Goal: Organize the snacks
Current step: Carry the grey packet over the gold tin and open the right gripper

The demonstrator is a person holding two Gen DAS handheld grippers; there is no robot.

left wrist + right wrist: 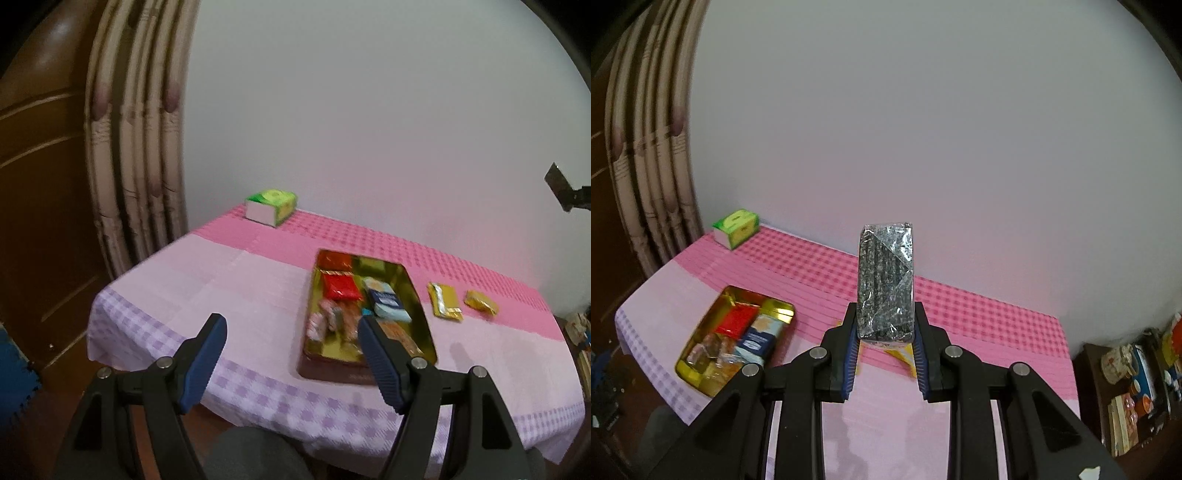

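- Our right hand-held gripper (885, 339) is clenched on a dark speckled snack bar in clear plastic wrap (886, 282), holding it upright above the tabletop (979, 321), which wears a pink and lilac checked cloth.
- Our left hand-held gripper (291, 341) hangs released, jaws wide apart, near the front edge.
- The gold rectangular metal tin (421, 306) sits mid-table, holding a red packet (341, 288), a blue-and-white packet (388, 301) and small wrapped sweets (327, 319).
- Two gold foil packets (445, 301) lie just right of the tin.
- A green and white carton (271, 206) stands at the far left corner.
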